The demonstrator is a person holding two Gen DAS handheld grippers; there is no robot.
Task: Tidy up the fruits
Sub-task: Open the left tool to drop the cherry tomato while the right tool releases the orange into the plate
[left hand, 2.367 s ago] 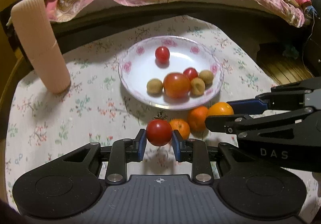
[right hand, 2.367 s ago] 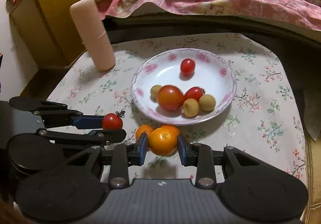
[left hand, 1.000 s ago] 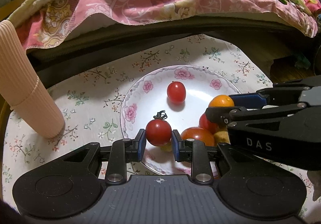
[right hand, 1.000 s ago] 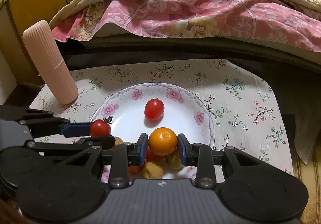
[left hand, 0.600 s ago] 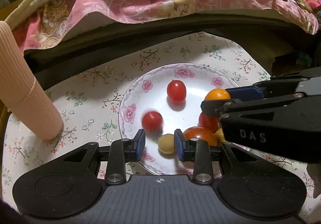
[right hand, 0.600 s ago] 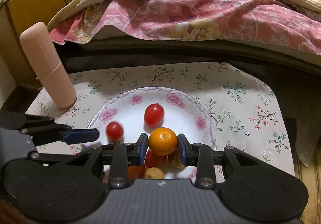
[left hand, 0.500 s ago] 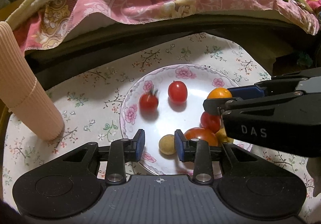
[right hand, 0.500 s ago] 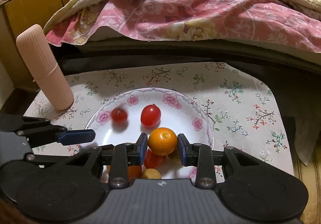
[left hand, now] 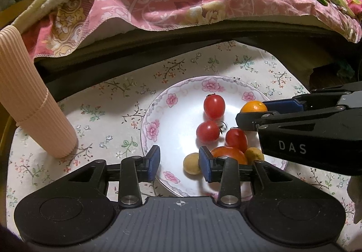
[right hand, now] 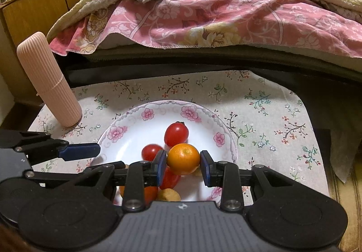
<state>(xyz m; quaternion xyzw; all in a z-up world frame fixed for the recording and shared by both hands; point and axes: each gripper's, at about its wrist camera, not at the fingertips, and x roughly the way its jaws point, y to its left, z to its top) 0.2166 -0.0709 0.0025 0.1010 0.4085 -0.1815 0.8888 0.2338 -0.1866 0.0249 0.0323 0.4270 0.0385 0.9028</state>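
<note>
Blue pads of the right gripper point(right hand: 183, 165) are closed on a small orange point(right hand: 183, 158), which we find held above the floral plate point(right hand: 126, 116), over the fruit already lying there. The left gripper point(left hand: 179, 163) stands with its jaws parted and nothing between them, low over the plate's near rim. On the plate we note a round cherry tomato point(left hand: 207, 130) with its stem, an oval cherry tomato point(left hand: 214, 107) beyond it, another point(left hand: 236, 139) to the right, a larger tomato point(left hand: 228, 154) and small yellowish fruits point(left hand: 191, 163) at the near side.

We judge the step in hand to be setting the orange down. It is best lowered close to the plate's bare white centre before the jaws part, since a drop onto the heaped fruit could send round pieces rolling over the rim. The empty gripper should keep clear of the release path. A ribbed pink cylinder point(right hand: 48, 80) stands well apart on the flowered cloth point(right hand: 271, 116).
</note>
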